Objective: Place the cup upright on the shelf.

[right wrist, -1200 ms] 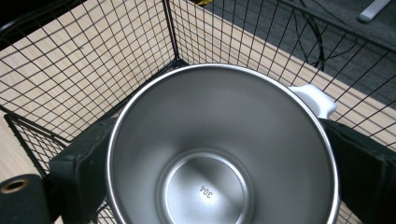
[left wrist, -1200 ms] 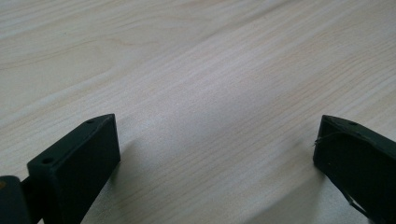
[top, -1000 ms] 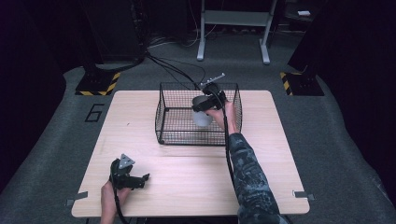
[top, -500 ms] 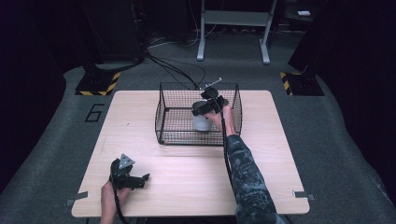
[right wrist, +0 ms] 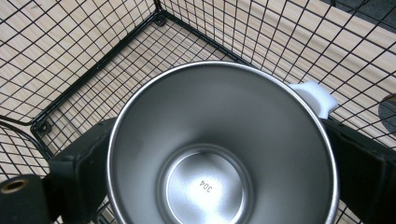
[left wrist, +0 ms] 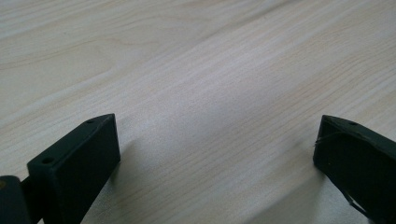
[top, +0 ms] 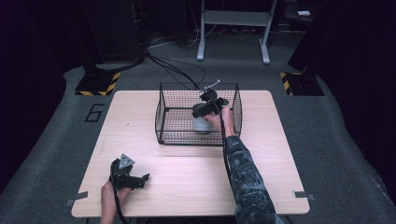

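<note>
Right gripper point(right wrist: 210, 154) jaws clamp the steel cup point(right wrist: 219, 144) inside the wire basket point(top: 163, 112); left gripper point(left wrist: 215, 154) jaws gape empty

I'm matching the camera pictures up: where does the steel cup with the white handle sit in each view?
High view: round stainless-steel cup with white handle, upper centre, inside the black wire basket, under the right hand-held gripper.
Left gripper view: bare wooden tabletop between the jaws, no cup.
Right gripper view: cup mouth centre, a jaw on either side.
Shared landmark: the basket.
</note>
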